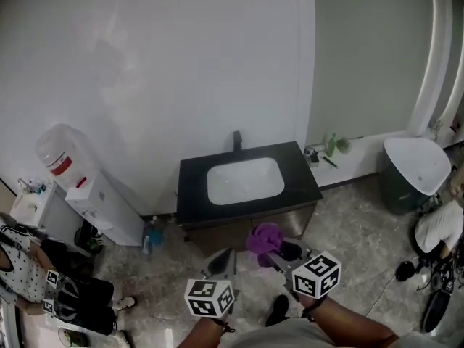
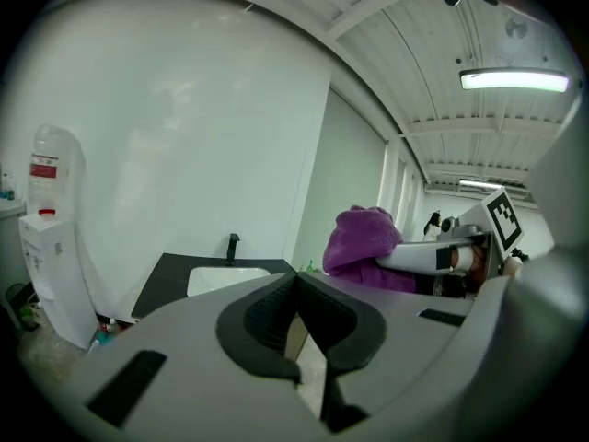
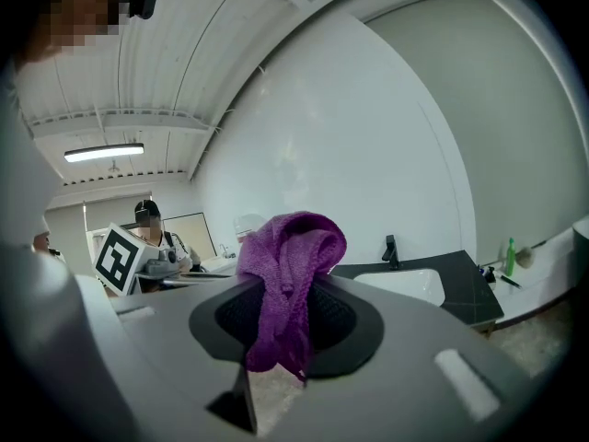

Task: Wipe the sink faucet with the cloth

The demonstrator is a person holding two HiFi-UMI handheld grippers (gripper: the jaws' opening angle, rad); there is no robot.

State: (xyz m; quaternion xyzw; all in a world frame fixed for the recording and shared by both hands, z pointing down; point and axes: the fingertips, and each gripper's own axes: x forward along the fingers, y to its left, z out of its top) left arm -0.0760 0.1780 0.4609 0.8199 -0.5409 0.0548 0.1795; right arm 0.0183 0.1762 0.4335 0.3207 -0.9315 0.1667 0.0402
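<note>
Black counter (image 1: pixel 196 187) holds white sink (image 1: pixel 245 180), faucet (image 1: pixel 236 141) (rear edge).

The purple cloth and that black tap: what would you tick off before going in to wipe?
1. Grip: ok. The right gripper has its jaws shut on the purple cloth.
2. Other side free: ok. The left gripper has its jaws together, with nothing between them.
3. Sight of the faucet: ok. It stands upright behind the basin.
4. Within touch of the faucet: not ok. Both grippers hang in front of the counter.
5. Purple cloth wet or dry: cannot tell.
</note>
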